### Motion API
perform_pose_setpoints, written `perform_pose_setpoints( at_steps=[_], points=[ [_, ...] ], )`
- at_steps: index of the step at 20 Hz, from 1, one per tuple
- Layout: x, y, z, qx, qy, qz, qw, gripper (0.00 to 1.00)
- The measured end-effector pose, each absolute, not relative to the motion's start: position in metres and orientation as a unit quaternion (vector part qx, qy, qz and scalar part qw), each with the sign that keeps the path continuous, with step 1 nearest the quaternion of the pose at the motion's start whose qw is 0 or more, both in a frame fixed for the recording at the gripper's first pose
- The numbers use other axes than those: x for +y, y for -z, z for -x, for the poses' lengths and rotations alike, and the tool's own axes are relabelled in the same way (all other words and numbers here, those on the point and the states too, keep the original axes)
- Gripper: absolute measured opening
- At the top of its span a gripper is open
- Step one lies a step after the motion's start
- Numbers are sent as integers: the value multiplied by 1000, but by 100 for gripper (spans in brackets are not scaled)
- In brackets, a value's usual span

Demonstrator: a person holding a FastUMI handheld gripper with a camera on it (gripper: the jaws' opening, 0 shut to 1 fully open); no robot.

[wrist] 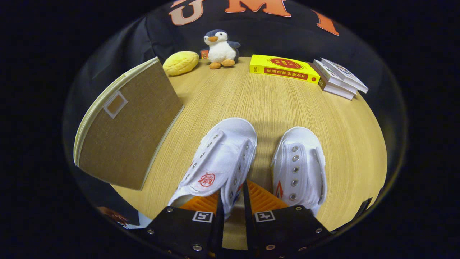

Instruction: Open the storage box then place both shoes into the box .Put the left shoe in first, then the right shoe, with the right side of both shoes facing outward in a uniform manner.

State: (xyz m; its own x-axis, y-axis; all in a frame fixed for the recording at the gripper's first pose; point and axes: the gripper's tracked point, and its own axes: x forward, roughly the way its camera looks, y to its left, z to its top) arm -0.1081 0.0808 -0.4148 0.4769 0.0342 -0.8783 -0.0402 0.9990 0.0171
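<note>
Two white canvas shoes lie on the wooden table [258, 104], toes pointing away from me. The left-hand shoe [219, 158], with a red stamp on its tongue, is tilted, and the right wall of its collar sits between my fingers. My gripper [232, 192] is shut on that wall, one finger inside the shoe and one outside. The right-hand shoe [300, 162] rests just beyond my right finger, apart from the other shoe. The brown fabric storage box [125, 126] with cream trim stands left of the shoes. Its panel with a label window faces me, and its opening is hidden.
At the table's far edge sit a yellow plush bun [180, 63] and a toy penguin [221, 48]. A yellow book [284, 68] and a stack of white books [339, 77] lie at the far right. Bare wood lies between box and shoes.
</note>
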Motion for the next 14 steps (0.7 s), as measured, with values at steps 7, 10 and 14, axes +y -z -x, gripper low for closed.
perform_pose_setpoints(
  at_steps=[7, 10, 14],
  points=[
    [76, 421, 102, 525, 9, -44, 850, 12],
    [79, 414, 100, 535, 21, -79, 841, 4],
    [87, 388, 93, 523, 17, -105, 846, 4]
  ],
)
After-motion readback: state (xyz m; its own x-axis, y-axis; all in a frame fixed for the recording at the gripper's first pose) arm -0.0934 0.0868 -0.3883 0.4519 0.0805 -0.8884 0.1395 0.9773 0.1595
